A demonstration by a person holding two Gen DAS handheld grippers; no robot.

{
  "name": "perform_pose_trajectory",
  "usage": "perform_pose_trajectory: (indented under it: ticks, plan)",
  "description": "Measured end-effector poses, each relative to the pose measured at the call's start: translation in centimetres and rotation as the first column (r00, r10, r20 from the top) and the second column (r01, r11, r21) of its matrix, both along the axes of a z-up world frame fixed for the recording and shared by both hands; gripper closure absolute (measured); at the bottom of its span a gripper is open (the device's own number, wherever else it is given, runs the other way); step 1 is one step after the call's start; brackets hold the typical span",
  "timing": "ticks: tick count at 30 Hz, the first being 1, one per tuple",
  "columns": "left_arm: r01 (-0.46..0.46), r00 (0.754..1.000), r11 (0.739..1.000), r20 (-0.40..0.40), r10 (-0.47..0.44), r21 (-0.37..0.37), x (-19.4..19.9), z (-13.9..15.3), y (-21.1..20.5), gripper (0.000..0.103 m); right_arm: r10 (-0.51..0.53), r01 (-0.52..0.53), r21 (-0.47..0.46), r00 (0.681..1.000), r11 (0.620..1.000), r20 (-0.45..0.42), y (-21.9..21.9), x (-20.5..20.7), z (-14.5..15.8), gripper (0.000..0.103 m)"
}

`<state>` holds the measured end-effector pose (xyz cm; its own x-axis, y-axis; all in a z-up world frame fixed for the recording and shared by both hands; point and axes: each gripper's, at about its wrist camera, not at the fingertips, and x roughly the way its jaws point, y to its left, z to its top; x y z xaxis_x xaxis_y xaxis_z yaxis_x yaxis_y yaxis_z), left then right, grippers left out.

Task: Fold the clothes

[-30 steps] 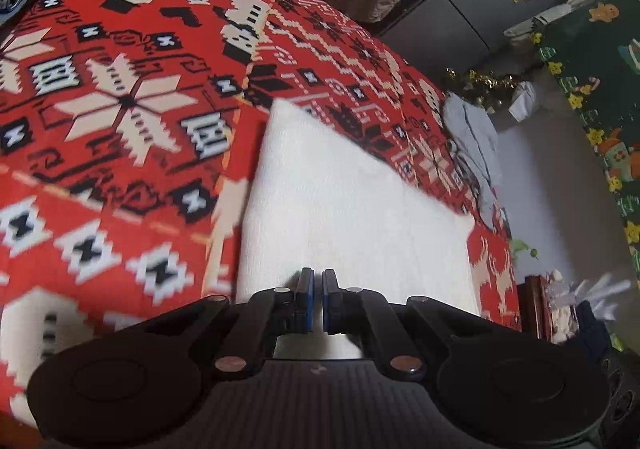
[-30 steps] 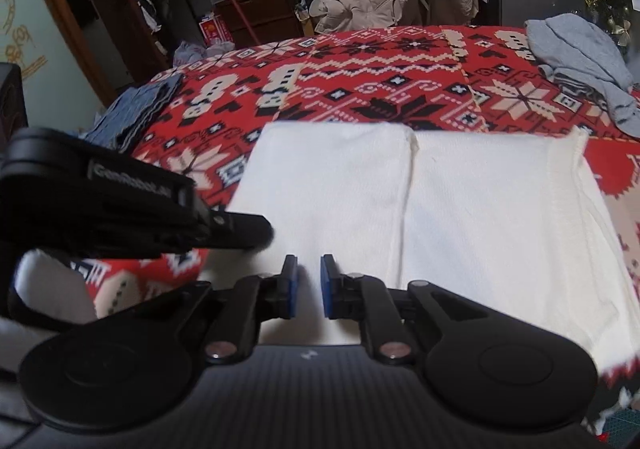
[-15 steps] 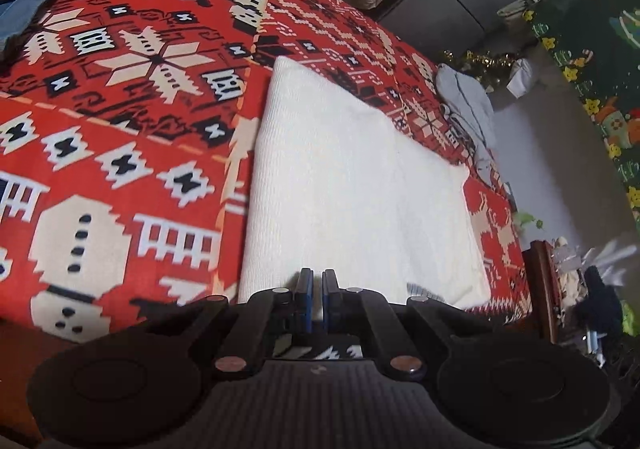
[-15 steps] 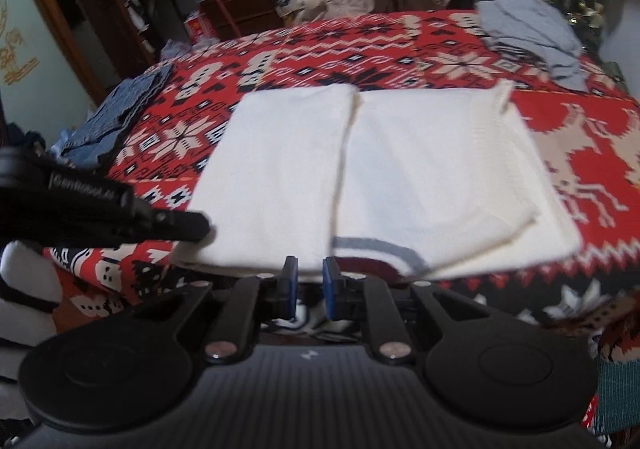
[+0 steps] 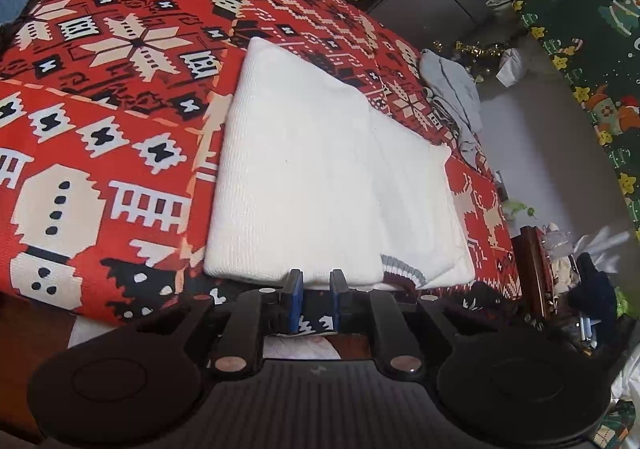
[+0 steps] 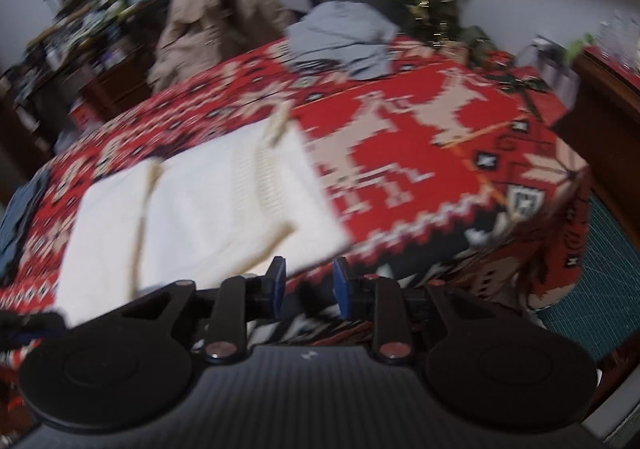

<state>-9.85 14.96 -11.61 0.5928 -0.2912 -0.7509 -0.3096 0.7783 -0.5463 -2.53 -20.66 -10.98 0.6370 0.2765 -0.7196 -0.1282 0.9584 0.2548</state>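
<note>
Now I hold both grippers, left gripper (image 5: 315, 301) and right gripper (image 6: 307, 289), parted and empty just off the near edge of the folded cream knitted sweater (image 5: 320, 185), so it lies undisturbed on the red patterned blanket (image 5: 100, 121).

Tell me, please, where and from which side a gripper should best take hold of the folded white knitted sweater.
Probably at the near edge of the folded white knitted sweater, approached low from the table's front. That edge overhangs the red patterned tablecloth slightly, so one finger may slide under. The open left gripper already faces it.
</note>
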Motion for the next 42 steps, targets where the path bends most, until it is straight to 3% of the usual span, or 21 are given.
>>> perform_pose_trajectory:
  ticks: [9, 14, 18, 22, 27, 32, 36, 38, 42]
  plan:
    - [-0.024, 0.999, 1.0, -0.022, 0.024, 0.007, 0.6, 0.0, 0.5, 0.091, 0.009, -0.009, -0.008, 1.0, 1.0, 0.014, 0.2, 2.4, -1.5, 0.075]
    - [-0.048, 0.999, 0.999, -0.023, 0.048, -0.016, 0.6, -0.3, 1.3, 0.091, 0.0, 0.001, -0.041, 0.999, 0.999, 0.033, 1.8, 2.6, -1.0, 0.095]
    - [-0.066, 0.998, 0.998, -0.011, 0.066, -0.018, 0.2, -0.1, 2.3, 0.091, 0.05, -0.055, 0.05, 0.994, 0.997, 0.094, 3.1, 1.7, 2.2, 0.096]
    - [-0.097, 0.995, 0.995, 0.006, 0.097, -0.012, -1.0, 0.6, 3.6, 0.089, 0.182, -0.204, 0.092, 0.962, 0.975, 0.205, 6.8, 0.1, 6.5, 0.097]
    - [-0.16, 0.986, 0.986, 0.032, 0.161, -0.046, -3.6, 0.9, 6.2, 0.089, 0.372, -0.417, 0.113, 0.883, 0.902, 0.287, 13.9, -3.1, 9.5, 0.097]
    - [-0.217, 0.974, 0.972, 0.045, 0.221, -0.085, -6.0, 0.8, 9.2, 0.089, 0.535, -0.558, 0.058, 0.816, 0.828, 0.217, 21.9, -5.5, 6.8, 0.097]
    - [-0.222, 0.973, 0.971, 0.042, 0.226, -0.091, -6.8, 0.6, 10.4, 0.089, 0.603, -0.602, -0.052, 0.788, 0.797, 0.119, 26.2, -6.9, 2.5, 0.099]
    - [-0.211, 0.976, 0.973, 0.041, 0.216, -0.093, -6.7, 0.4, 10.6, 0.089, 0.623, -0.622, -0.047, 0.779, 0.782, 0.07, 26.5, -7.2, 1.3, 0.097]
    - [-0.191, 0.979, 0.974, 0.055, 0.198, -0.121, -6.0, 0.0, 10.6, 0.089, 0.615, -0.612, -0.061, 0.784, 0.788, 0.078, 25.8, -8.3, 1.5, 0.095]
